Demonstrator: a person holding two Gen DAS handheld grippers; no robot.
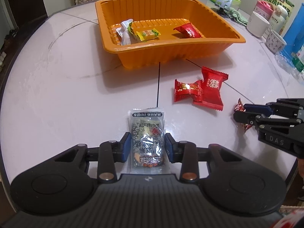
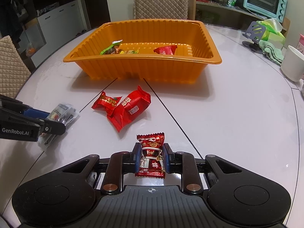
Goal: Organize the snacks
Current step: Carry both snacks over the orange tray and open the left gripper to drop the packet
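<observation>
The left hand-held gripper (image 1: 146,148) pinches a grey printed snack sachet (image 1: 147,133), the right hand-held gripper (image 2: 151,158) a dark-red foil candy (image 2: 151,154), both ready for the ribbed orange plastic tray (image 2: 140,70) ahead.

The tray (image 1: 171,51) sits on the table (image 1: 57,95) in front of me. Three snacks (image 1: 148,34) lie in it. Two packets (image 1: 197,90) touch on the table just before the tray. My left hand-held gripper (image 1: 146,148) has a packet (image 1: 147,133) between its fingers, and my right hand-held gripper (image 2: 151,157) has a candy (image 2: 151,152).
</observation>
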